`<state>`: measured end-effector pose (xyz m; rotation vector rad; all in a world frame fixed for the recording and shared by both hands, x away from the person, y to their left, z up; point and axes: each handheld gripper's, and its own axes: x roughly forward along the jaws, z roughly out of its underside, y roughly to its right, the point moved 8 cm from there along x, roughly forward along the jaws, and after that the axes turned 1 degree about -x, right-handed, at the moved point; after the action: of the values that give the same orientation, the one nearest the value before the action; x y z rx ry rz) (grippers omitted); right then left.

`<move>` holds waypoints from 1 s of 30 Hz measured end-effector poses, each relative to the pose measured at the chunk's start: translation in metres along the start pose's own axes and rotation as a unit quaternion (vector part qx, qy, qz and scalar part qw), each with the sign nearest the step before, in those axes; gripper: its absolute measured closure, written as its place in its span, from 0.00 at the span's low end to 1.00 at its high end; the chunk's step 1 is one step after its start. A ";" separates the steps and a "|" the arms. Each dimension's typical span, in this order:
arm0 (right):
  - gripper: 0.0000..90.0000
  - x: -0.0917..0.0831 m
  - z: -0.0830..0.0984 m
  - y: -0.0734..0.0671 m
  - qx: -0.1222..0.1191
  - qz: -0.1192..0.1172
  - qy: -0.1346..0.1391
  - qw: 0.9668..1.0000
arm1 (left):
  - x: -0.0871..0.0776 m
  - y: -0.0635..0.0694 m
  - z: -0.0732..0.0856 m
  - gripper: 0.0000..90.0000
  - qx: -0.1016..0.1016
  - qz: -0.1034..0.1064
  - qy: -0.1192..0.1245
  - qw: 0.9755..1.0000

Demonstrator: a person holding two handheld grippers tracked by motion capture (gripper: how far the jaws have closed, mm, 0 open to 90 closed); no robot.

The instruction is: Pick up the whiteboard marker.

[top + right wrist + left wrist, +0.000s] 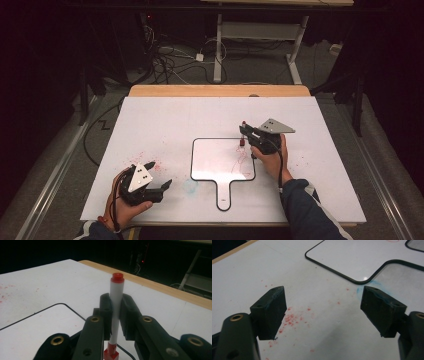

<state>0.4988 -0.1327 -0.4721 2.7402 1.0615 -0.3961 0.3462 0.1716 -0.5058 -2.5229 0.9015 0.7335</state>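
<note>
A red-tipped marker (115,312) is clamped upright by the right gripper (243,134) above the whiteboard (220,170), while the left gripper (159,176), near the table's (165,120) front-left corner, is held wide open and empty.

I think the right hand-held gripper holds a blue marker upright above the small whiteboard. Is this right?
Not quite: the marker is white with red ends, not blue, as the right gripper view shows. The right hand-held gripper does hold it upright above the small whiteboard.

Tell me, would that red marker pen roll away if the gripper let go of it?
Probably: the marker is a slim round tube, clamped upright in the right gripper, so it would likely topple, then roll on the flat whiteboard. It looks stiff and light. Its smooth barrel may be slippery.
</note>
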 end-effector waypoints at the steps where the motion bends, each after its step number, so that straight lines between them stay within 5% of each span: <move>1: 0.91 0.000 0.000 0.000 0.000 0.000 0.000 1.000 | 0.000 0.000 0.000 0.22 0.000 0.000 0.000 1.000; 6: 0.91 -0.013 0.003 -0.005 0.016 -0.018 -0.007 1.000 | 0.001 0.004 0.002 0.22 0.006 0.009 -0.002 1.000; 23: 0.91 -0.059 0.012 -0.054 -0.025 -0.082 -0.032 0.996 | 0.000 0.011 0.003 0.22 0.014 0.021 -0.006 1.000; 25: 0.91 -0.059 0.012 -0.054 -0.027 -0.081 -0.032 0.996 | 0.000 0.012 0.004 0.22 0.014 0.022 -0.007 1.000; 30: 0.91 -0.044 0.010 -0.028 -0.017 -0.037 -0.018 0.999 | 0.002 0.013 0.003 0.22 0.019 0.026 -0.010 0.999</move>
<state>0.4469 -0.1425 -0.4702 2.6605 1.1523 -0.4335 0.3379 0.1629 -0.5117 -2.4643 0.9689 0.7486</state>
